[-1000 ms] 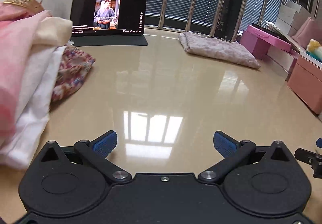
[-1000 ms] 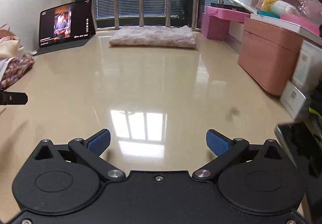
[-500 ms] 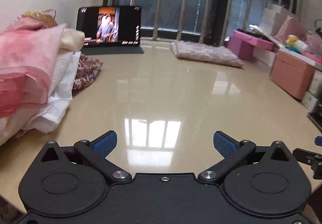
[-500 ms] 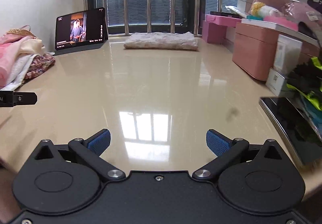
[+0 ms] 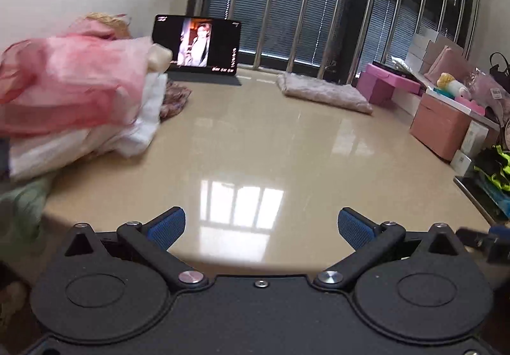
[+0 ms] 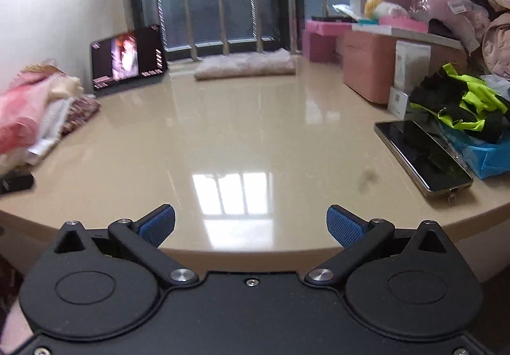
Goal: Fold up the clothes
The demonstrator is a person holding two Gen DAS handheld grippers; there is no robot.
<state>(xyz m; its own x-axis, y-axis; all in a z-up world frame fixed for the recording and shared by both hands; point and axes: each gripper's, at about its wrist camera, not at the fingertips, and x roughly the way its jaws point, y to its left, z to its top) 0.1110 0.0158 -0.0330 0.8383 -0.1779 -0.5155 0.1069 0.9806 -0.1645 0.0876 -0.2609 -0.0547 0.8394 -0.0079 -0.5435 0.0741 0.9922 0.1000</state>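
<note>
A heap of unfolded clothes (image 5: 73, 100), pink on top with white, floral and pale green pieces under it, lies on the left of the glossy beige table (image 5: 255, 138). The same heap (image 6: 35, 112) shows at the left edge of the right wrist view. One folded pinkish garment (image 5: 322, 92) (image 6: 245, 68) rests at the far side by the window bars. My left gripper (image 5: 261, 227) hovers open over the table's near edge, nothing between its blue pads. My right gripper (image 6: 250, 226) is likewise open and empty at the near edge.
A tablet (image 5: 197, 47) playing video stands at the far left. Pink boxes (image 6: 366, 68) and bags line the right side. A phone (image 6: 422, 157) lies face up at the right, beside neon-yellow and black fabric (image 6: 459, 100) and a blue bag.
Both grippers have pulled back and risen toward the table's near edge, so more of the table, the clothes heap and the right-side clutter show. Both stayed open and empty.
</note>
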